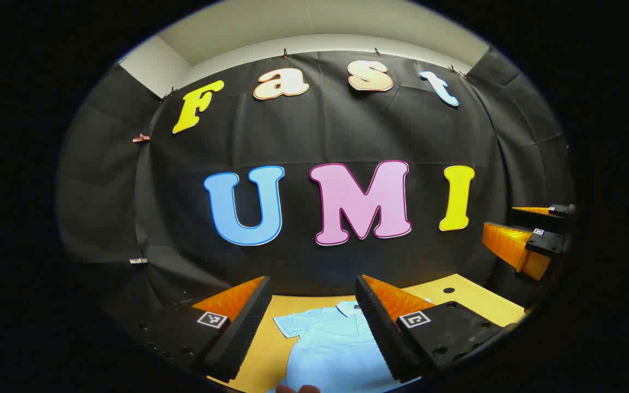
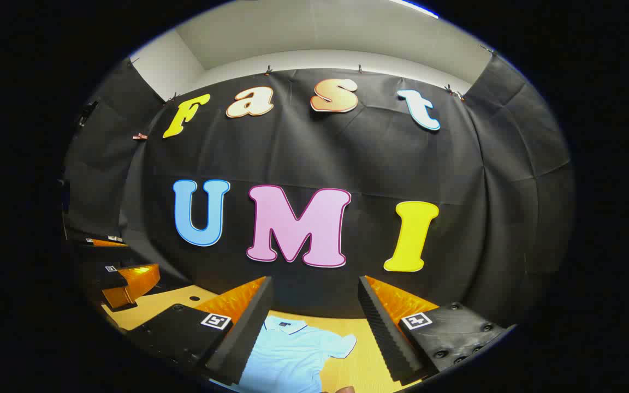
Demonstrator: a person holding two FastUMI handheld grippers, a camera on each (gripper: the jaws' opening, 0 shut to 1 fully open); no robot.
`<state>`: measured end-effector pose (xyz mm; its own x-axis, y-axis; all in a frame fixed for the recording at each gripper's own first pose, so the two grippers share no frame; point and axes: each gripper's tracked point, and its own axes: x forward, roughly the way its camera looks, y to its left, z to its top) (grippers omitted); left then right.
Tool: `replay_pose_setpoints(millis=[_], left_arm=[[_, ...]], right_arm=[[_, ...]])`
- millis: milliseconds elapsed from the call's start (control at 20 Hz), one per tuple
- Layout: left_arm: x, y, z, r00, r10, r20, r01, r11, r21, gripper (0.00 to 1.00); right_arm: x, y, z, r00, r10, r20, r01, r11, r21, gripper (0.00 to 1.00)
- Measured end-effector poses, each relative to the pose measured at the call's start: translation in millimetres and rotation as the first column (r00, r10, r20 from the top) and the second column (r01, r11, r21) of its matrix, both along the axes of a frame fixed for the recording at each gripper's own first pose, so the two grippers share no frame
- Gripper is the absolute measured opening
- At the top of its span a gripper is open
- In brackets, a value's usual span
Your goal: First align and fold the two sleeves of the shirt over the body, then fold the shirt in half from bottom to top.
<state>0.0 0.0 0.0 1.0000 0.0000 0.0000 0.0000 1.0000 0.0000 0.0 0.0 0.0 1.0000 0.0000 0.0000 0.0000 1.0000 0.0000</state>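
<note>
Pale blue, the shirt (image 1: 328,341) lay flat on the yellow wooden table (image 1: 473,300), collar toward the black cloth wall (image 1: 347,136), both sleeves spread out. Above its near part, the left gripper (image 1: 310,327) and the right gripper (image 2: 314,327) hung with fingers spread apart, holding nothing.

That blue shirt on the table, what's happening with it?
A person is holding a claw in each hand, getting ready to fold the light blue shirt. The shirt lies flat on the yellow table with its sleeves spread out, so no folding has been done yet. The left claw and the right claw are both open and held up above the shirt, touching nothing.
</note>
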Motion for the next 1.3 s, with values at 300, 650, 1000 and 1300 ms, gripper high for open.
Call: replay_pose_setpoints(millis=[300,650,1000,1300], left_arm=[[6,12,-4,0.999,-0.032,-0.008,0.032,0.999,-0.015,0.98],[9,14,-6,0.998,-0.064,-0.009,0.064,0.998,-0.014,0.98],[11,11,-7,0.996,-0.088,-0.005,0.088,0.996,-0.006,0.98],[11,14,-6,0.997,-0.082,-0.002,0.082,0.997,-0.004,0.98]], right_arm=[[2,14,6,1.000,-0.022,0.015,0.023,1.000,-0.014,0.94],[1,27,7,1.000,-0.024,0.013,0.024,0.999,-0.047,0.96],[1,38,1,1.000,-0.016,-0.006,0.015,0.999,-0.046,0.97],[6,42,-2,1.000,-0.012,-0.017,0.012,0.998,-0.054,0.96]])
